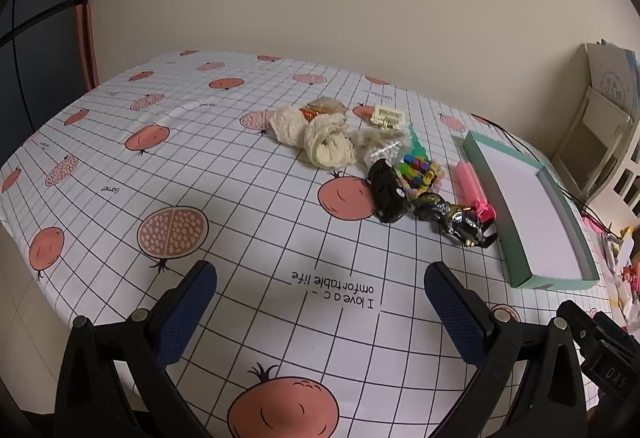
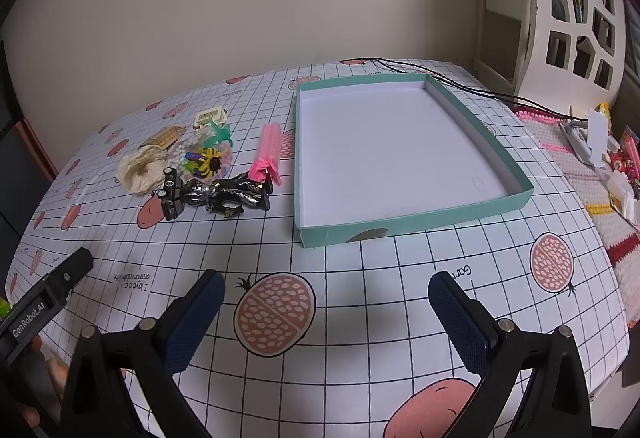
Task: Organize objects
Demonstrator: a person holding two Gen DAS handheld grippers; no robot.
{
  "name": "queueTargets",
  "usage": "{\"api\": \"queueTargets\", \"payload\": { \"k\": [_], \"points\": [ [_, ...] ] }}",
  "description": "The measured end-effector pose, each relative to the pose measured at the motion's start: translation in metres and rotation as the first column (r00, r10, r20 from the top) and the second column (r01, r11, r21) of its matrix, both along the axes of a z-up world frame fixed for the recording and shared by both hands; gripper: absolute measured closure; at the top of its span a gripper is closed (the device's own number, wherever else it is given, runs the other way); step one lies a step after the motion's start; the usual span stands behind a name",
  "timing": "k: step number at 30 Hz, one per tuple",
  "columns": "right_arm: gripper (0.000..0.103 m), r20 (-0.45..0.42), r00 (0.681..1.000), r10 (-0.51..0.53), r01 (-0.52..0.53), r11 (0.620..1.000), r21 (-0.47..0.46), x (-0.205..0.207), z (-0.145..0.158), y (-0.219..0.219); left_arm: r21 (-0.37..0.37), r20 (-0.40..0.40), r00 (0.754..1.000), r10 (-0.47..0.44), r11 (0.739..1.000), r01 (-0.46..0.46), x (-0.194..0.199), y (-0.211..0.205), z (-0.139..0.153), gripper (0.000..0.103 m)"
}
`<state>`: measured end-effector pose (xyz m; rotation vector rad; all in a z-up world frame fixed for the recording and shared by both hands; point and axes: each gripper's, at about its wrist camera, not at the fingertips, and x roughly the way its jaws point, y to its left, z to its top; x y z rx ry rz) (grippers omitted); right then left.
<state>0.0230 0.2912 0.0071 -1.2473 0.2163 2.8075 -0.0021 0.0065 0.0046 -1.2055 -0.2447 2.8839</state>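
Both grippers spread wide (nothing held); teal box (image 2: 416,215) bare.

We see left gripper (image 1: 320,302) jaws wide apart above tablecloth (image 1: 240,197), holding nothing. Toy pile at one o'clock: yarn bundles (image 1: 326,141), black toy car (image 1: 387,191), metallic figure (image 1: 456,222), pink tube (image 1: 474,189) beside teal tray (image 1: 516,238).

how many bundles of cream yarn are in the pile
2 that show clearly: one yarn bundle at the pile's far left, and a second bundle just right of it and nearer the camera, touching it. More could be hidden under the other items.
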Motion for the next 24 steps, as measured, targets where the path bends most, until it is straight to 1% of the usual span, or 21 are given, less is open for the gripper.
{"api": "queueTargets", "payload": {
  "k": [7,19,24],
  "points": [
    [0.000,0.007,1.000,-0.001,0.001,1.000,0.004,-0.0006,-0.0007,-0.0010,0.009,-0.010,1.000,-0.022,1.000,0.022,0.0002,0.0022,0.0009,0.000],
    [0.000,0.008,1.000,-0.003,0.003,1.000,0.003,-0.0001,-0.0016,-0.0013,0.019,0.010,0.999,-0.045,0.999,0.045,0.0027,0.0022,-0.0021,0.000],
    [0.000,0.013,1.000,-0.004,0.004,1.000,0.004,-0.0003,-0.0025,-0.0022,0.011,0.015,0.999,-0.046,0.999,0.046,0.0035,0.0018,-0.0020,0.000]
  ]
}}
